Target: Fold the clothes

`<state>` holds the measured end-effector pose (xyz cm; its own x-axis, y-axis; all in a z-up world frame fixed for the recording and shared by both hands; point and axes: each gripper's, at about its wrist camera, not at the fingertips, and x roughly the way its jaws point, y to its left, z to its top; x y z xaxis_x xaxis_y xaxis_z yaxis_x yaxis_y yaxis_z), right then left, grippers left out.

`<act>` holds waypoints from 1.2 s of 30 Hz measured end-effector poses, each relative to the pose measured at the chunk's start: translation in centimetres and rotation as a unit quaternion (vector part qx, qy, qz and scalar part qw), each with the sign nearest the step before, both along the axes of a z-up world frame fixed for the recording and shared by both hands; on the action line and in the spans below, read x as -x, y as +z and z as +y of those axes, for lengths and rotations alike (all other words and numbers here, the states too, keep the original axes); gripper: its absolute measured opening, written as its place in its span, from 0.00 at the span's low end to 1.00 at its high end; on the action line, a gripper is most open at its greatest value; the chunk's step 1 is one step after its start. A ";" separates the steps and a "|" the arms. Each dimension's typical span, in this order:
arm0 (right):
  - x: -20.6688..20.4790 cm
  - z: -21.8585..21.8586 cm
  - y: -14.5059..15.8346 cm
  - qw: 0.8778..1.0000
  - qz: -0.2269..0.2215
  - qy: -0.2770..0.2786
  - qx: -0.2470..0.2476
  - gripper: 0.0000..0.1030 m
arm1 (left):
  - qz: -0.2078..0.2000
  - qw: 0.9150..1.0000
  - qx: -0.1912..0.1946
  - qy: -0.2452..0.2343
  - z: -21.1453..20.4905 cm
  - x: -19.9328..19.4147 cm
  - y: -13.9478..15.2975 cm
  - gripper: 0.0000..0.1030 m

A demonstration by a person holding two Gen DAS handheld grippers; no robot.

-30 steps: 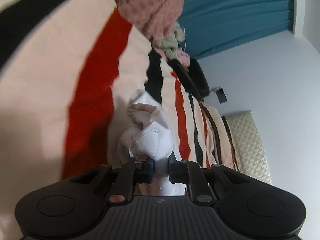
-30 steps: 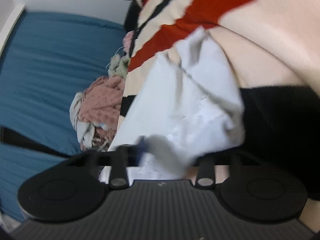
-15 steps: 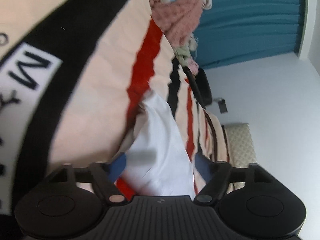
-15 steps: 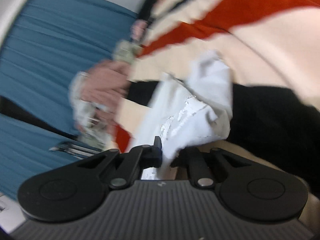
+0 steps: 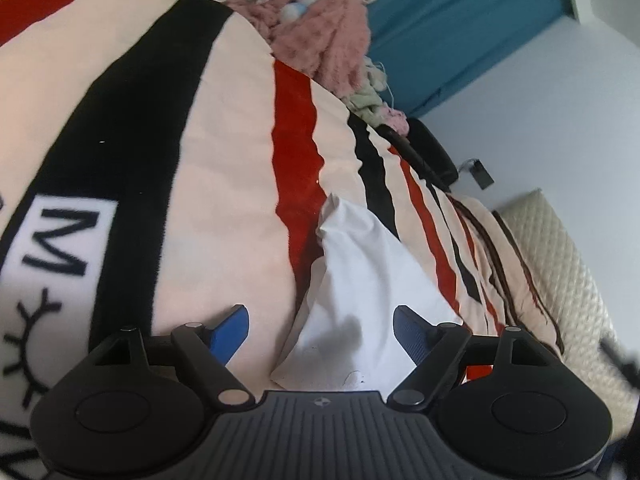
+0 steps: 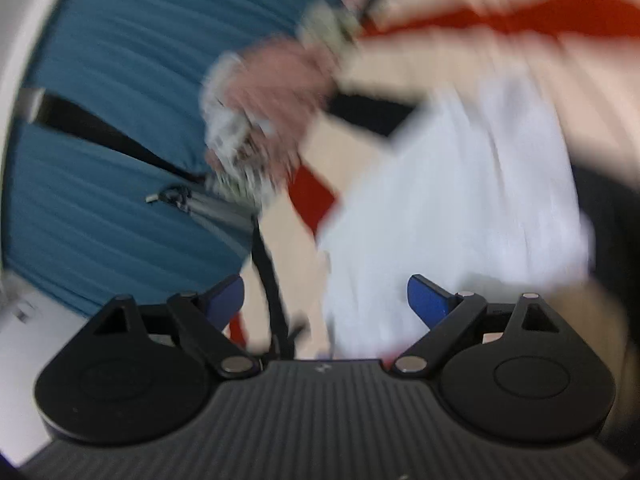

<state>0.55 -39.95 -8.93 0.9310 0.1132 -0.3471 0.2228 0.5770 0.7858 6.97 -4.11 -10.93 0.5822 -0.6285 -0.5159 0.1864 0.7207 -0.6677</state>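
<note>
Striped blanket (image 5: 224,184) spread over the bed, cream w/ red and black bands, filling most of left wrist view. Blue curtain (image 6: 120,128) behind, white wall beside it. Quilted pillow (image 5: 568,280) at far right edge. Heap of crumpled clothes (image 5: 320,24), pink knit on top w/ pale green bits, piled at the blanket's far end near curtain. Looks unfolded, so prob. more folding left there.

White garment (image 5: 368,280) lying on the blanket, flattened into a narrow tapering shape w/ fairly straight side edges; reads as at least partly folded, but can't say if more folds are needed. Near end hidden below gripper body. Right wrist view badly blurred; same white garment (image 6: 460,208) shows as a pale slab, no detail.

Left gripper (image 5: 320,328): blue fingers spread wide, nothing between them clamped; garment lies just ahead and between the fingers, not gripped. Dark shadow patch on cloth there.

Right gripper (image 6: 324,296): fingers also wide apart, holding nothing; garment ahead, toward the right finger's side. Contact w/ cloth not readable thru blur.
</note>
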 end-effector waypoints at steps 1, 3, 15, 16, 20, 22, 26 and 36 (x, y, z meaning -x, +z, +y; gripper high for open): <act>-0.8 -0.3 0.7 0.999 -0.005 -0.010 0.041 0.89 | -0.001 1.000 0.001 -0.001 0.0 0.0 -0.1 0.79; -3.3 -1.5 1.2 0.997 0.000 -0.011 0.082 0.86 | 0.001 1.000 0.007 0.002 0.0 0.0 -0.3 0.79; -12.8 -9.7 -6.5 0.989 0.133 -0.025 0.064 0.61 | -0.006 0.999 0.031 0.004 0.3 -0.5 -0.6 0.79; -13.2 -9.1 -6.4 0.987 0.136 -0.012 0.087 0.61 | -0.006 0.999 0.032 0.004 0.4 -0.5 -0.6 0.79; -14.9 -6.4 -6.1 0.965 0.182 0.017 0.186 0.13 | -0.003 0.999 0.041 0.003 0.6 -0.5 -0.3 0.79; -13.7 -6.4 -4.9 0.965 0.165 -0.009 0.202 0.07 | -0.002 0.999 0.044 -0.001 0.5 -0.4 -0.2 0.79; -10.5 -6.2 -2.4 0.960 0.132 -0.078 0.233 0.06 | 0.001 0.999 0.051 -0.010 0.2 -0.3 0.2 0.79; -7.7 -8.8 -2.9 0.959 0.203 -0.161 0.119 0.39 | 0.032 0.996 0.079 -0.023 -0.2 0.1 -0.3 0.80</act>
